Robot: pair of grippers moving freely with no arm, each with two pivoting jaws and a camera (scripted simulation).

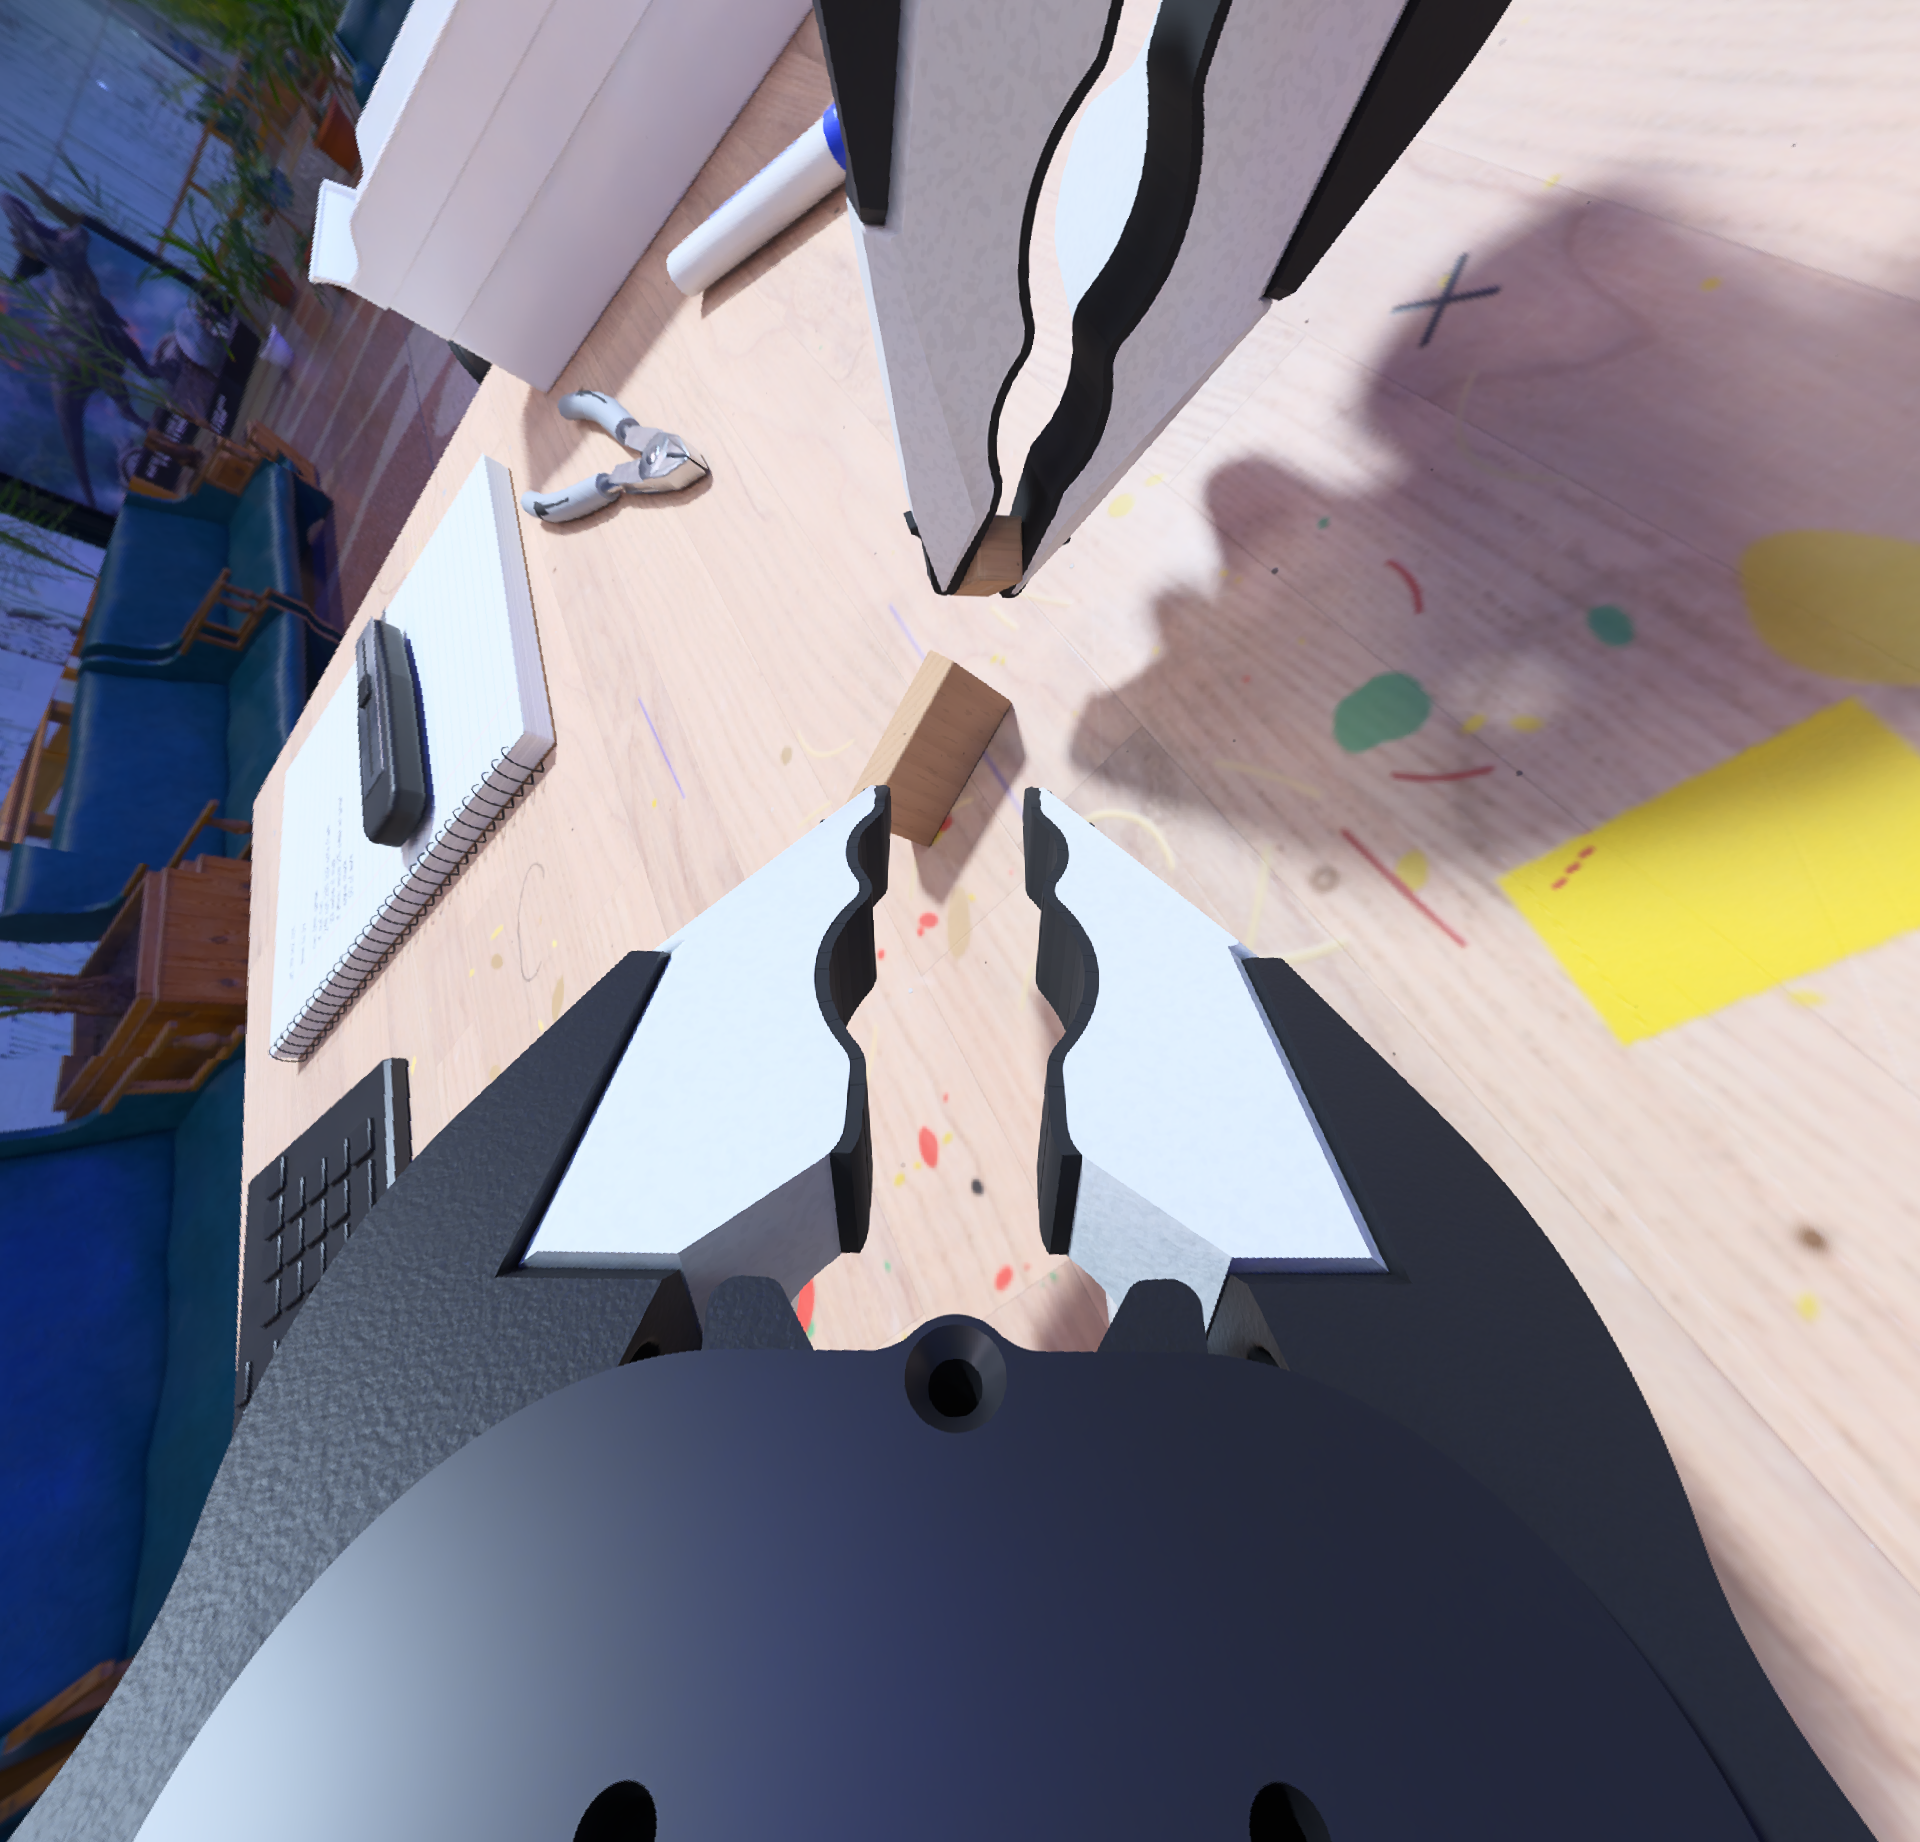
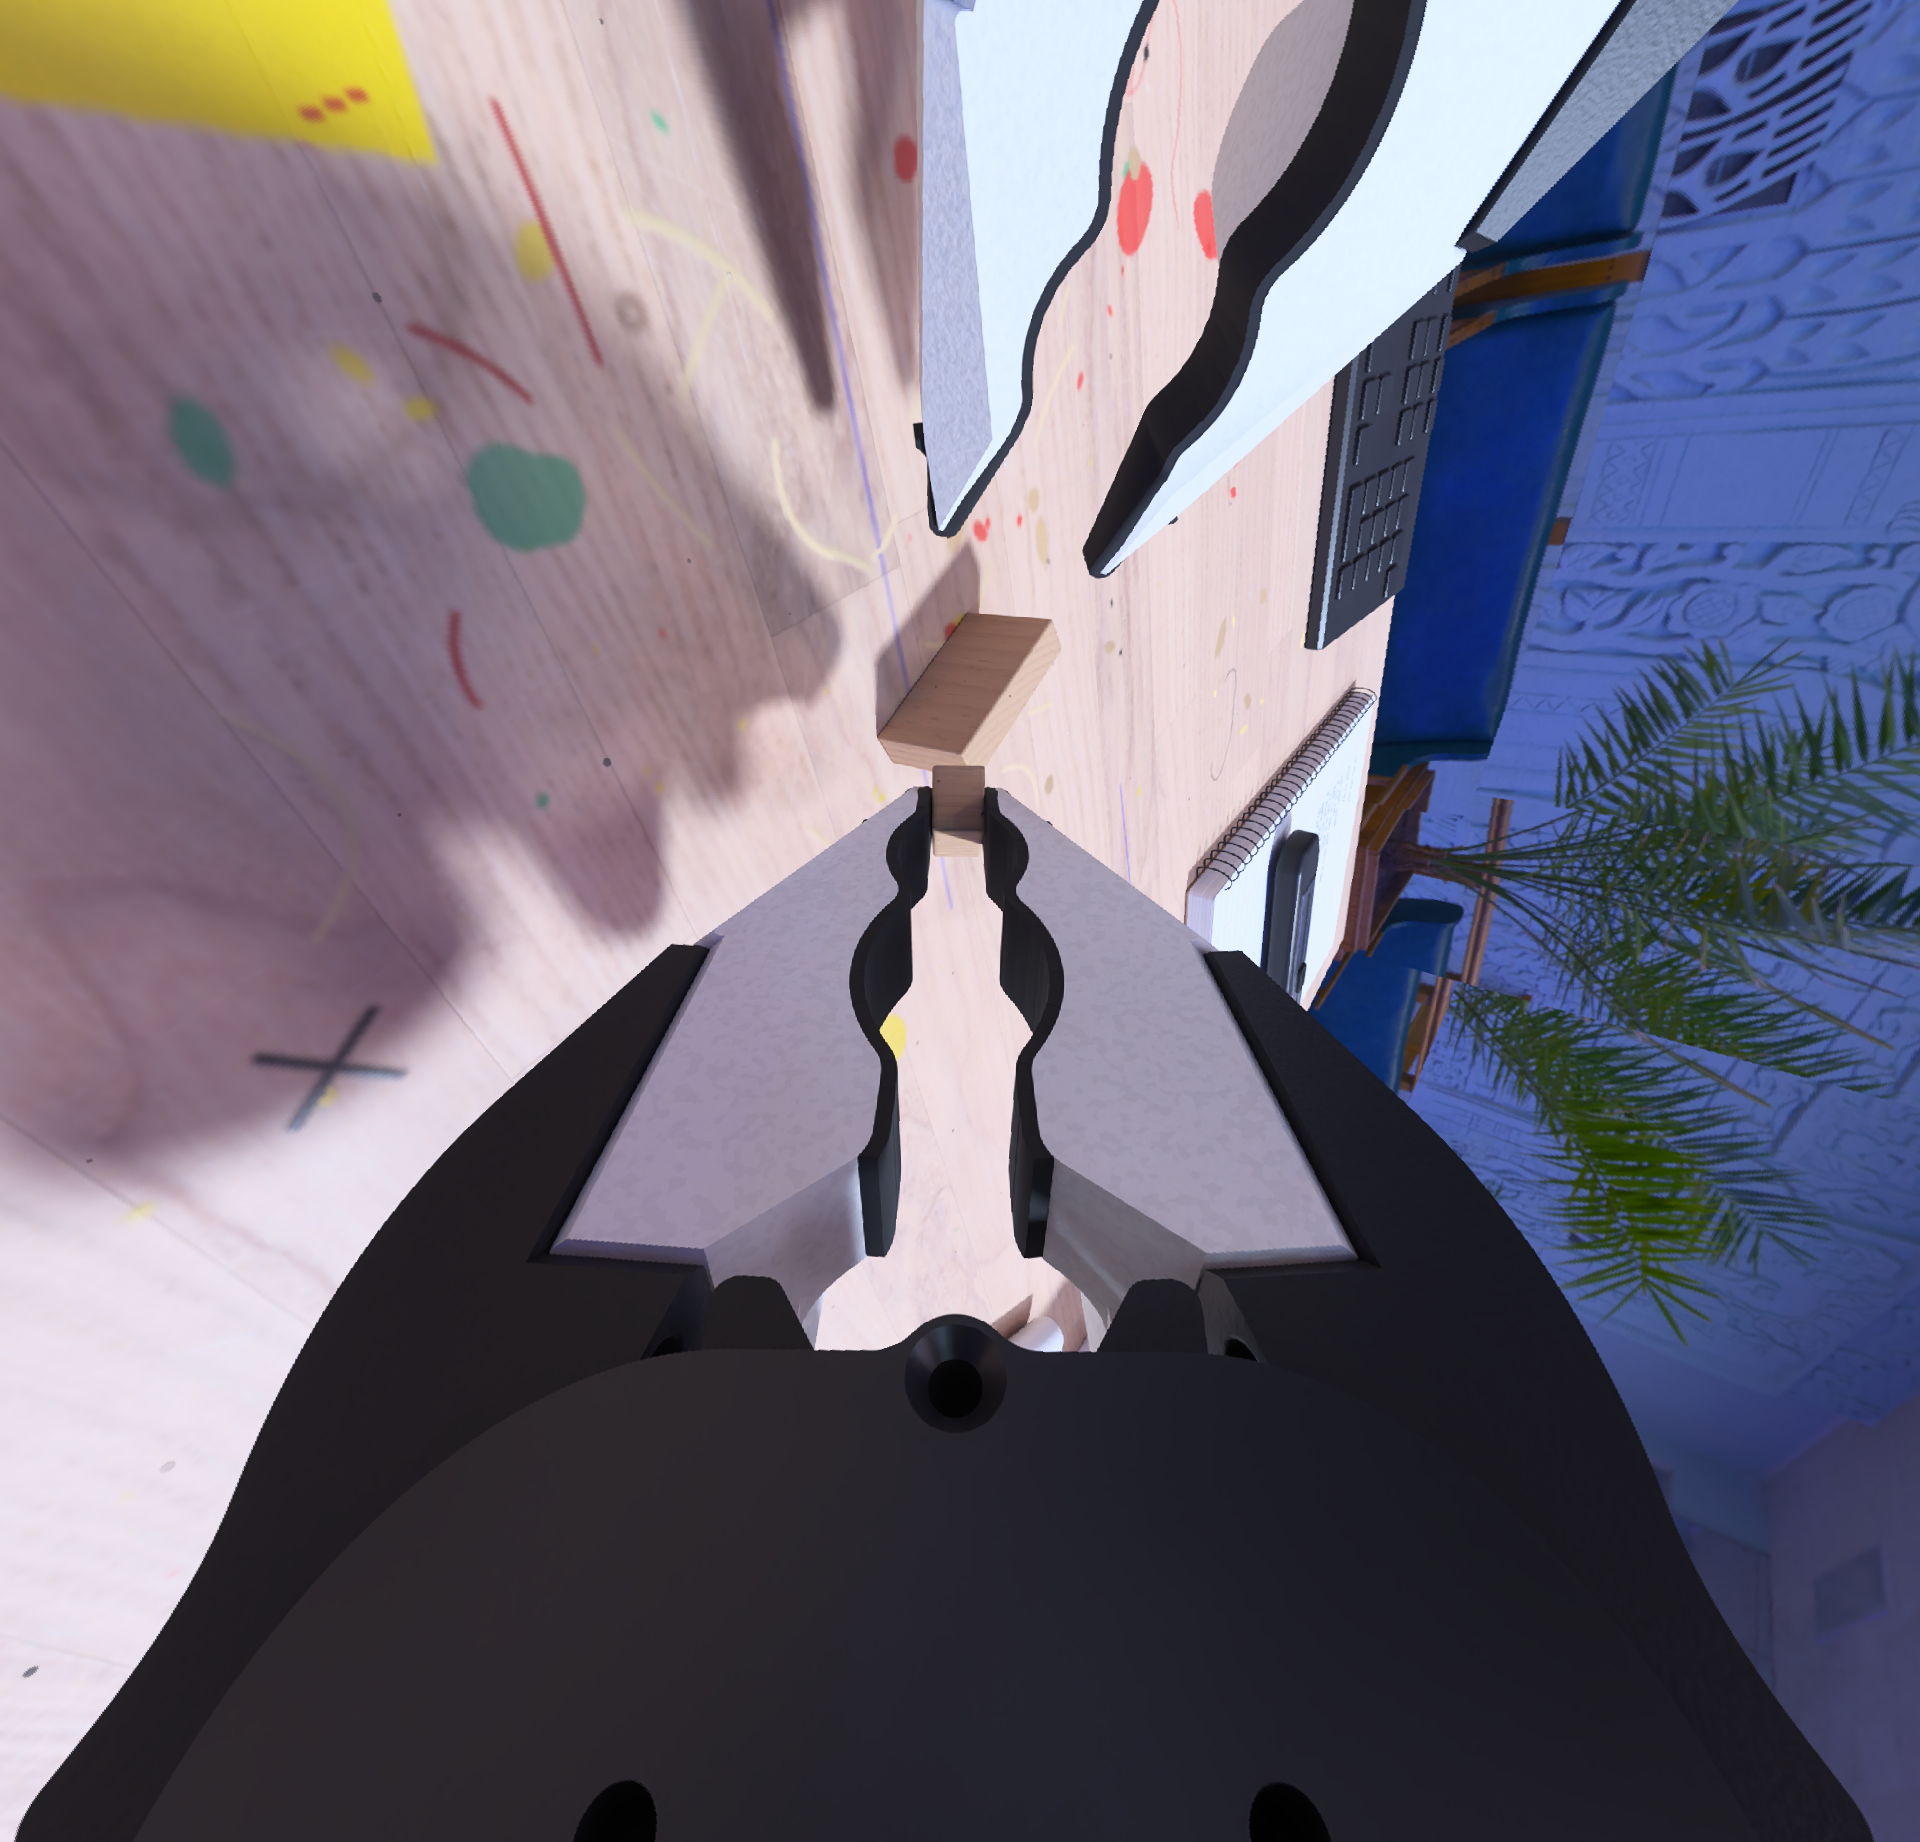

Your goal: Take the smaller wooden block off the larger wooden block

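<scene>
The larger wooden block point(image 1: 940, 743) lies on the paint-spattered wooden table, just beyond my left gripper's tips; it also shows in the right wrist view point(image 2: 971, 689). My left gripper point(image 1: 956, 805) is open and empty, hovering over the table near the block. My right gripper point(image 2: 956, 805) is shut on the smaller wooden block point(image 2: 957, 807) and holds it clear of the larger block. In the left wrist view the right gripper point(image 1: 982, 571) comes down from the top with the small block point(image 1: 992, 556) pinched at its tips, apart from the larger block.
A spiral notebook point(image 1: 416, 753) with a dark case point(image 1: 390, 732) on it lies at the left, with pliers point(image 1: 618, 467), a white marker point(image 1: 758, 203), a white box point(image 1: 561, 119) and a keyboard point(image 1: 322, 1200) nearby. A yellow sheet point(image 1: 1725, 878) lies to the right.
</scene>
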